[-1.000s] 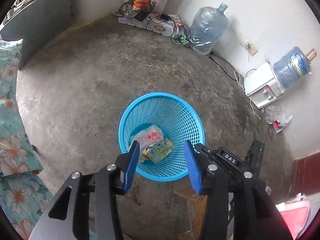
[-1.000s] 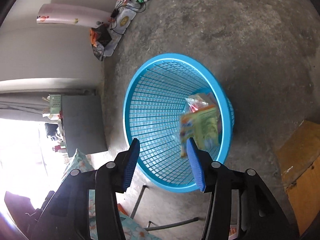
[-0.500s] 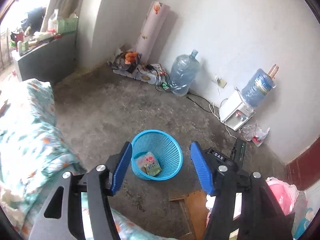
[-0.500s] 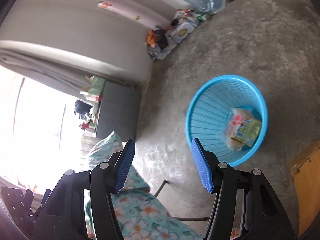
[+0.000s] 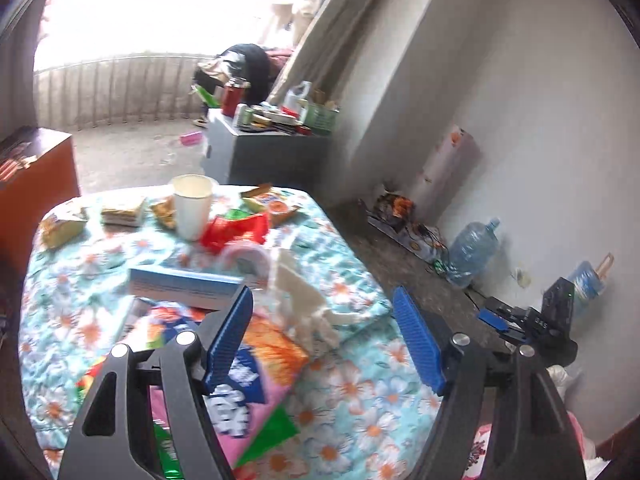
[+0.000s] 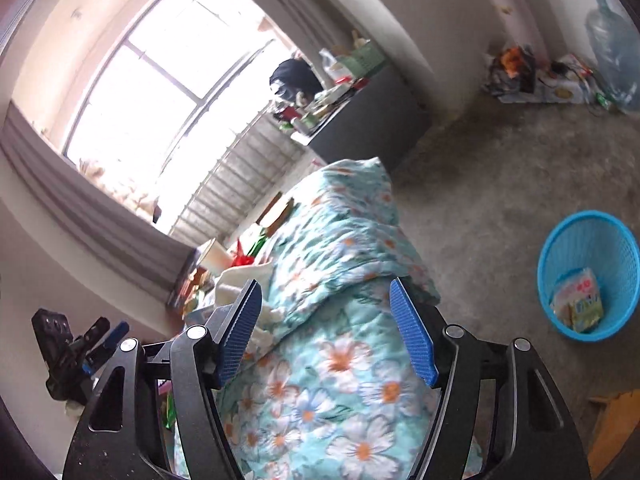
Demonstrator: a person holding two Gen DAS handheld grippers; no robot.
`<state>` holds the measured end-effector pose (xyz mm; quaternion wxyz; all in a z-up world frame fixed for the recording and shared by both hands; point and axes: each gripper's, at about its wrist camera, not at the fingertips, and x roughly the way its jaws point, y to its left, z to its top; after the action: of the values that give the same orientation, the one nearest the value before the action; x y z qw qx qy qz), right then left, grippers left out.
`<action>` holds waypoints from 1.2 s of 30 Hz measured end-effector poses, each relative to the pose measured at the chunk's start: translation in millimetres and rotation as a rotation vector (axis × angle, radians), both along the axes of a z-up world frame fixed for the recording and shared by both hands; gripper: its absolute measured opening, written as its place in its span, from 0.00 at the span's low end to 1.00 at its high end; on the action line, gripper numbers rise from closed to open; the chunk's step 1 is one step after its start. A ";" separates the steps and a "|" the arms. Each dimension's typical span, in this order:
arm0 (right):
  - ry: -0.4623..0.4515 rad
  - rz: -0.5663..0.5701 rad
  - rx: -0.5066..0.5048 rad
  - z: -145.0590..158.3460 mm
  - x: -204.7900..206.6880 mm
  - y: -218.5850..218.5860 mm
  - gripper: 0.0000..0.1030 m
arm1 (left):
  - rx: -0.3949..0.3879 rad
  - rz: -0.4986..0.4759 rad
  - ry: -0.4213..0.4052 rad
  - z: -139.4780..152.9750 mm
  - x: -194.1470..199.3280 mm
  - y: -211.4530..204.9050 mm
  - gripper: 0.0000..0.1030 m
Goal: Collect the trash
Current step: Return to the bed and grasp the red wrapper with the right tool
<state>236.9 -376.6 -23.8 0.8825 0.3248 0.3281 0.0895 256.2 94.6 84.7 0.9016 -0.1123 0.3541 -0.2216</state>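
My left gripper hovers over a table under a floral cloth, jaws opening, nothing between them. Trash lies across the cloth: a paper cup, a red wrapper, a blue box, crumpled white tissue, an orange and pink wrapper under the left finger, and snack packets at the far edge. My right gripper hangs above the cloth's corner, jaws also opening and empty. The blue basket stands on the floor to its right, with wrappers inside.
A grey cabinet heaped with bottles stands behind the table by the window railing. A brown wooden cabinet is on the left. Water jugs and cables line the white wall. Bare concrete floor lies between table and basket.
Both grippers rose and swung away from the basket toward the table. Their jaws spread wider. The wrappers stayed in the basket.
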 end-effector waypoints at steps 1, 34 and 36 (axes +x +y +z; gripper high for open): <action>-0.003 0.035 -0.018 5.6 4.9 13.9 0.62 | -0.014 0.036 0.006 -1.1 0.2 20.6 0.69; 0.322 0.362 -0.364 -35.4 293.5 242.1 0.06 | -0.268 0.137 0.060 -68.0 -13.6 185.8 0.65; 0.257 0.367 -0.399 -27.4 279.6 245.2 0.05 | -0.268 0.127 0.060 -68.0 -11.8 183.6 0.61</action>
<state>516.5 -131.4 -51.2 0.8492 0.0888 0.5016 0.1394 244.4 278.2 16.6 0.8798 -0.2605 0.3401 -0.2059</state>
